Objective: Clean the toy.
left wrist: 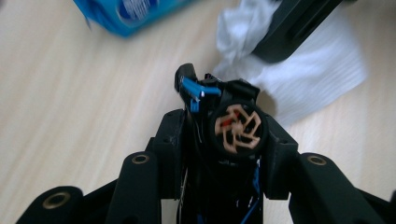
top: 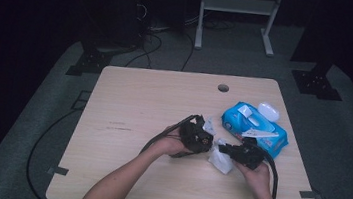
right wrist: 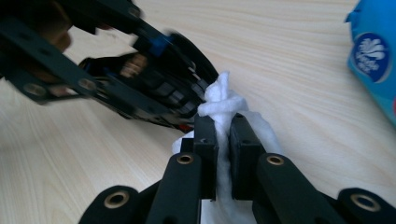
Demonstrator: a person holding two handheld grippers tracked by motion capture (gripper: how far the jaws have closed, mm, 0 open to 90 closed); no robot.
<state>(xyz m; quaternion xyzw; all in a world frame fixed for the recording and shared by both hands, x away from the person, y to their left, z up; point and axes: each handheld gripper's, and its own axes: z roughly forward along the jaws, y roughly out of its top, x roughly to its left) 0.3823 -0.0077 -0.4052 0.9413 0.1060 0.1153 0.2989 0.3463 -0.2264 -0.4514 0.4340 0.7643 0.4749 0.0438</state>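
Right gripper view: right gripper [right wrist: 223, 135] pinched tight on a white wipe [right wrist: 223, 105]. Left gripper [left wrist: 219, 135] clamped round a black gadget [left wrist: 236, 128], blue pack [top: 254, 127] nearby.

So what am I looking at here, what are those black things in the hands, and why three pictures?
A person sits at a wooden table and holds a hand-held gripper, a black two-jaw clamp with a cable, in each hand. The high view looks down from above: the left gripper and the right gripper meet near the middle. The other two pictures come from cameras riding on each gripper. The left gripper clamps a small black device with blue parts. The right gripper pinches a white wipe. Also on the table: a blue wipes pack and a small white case.
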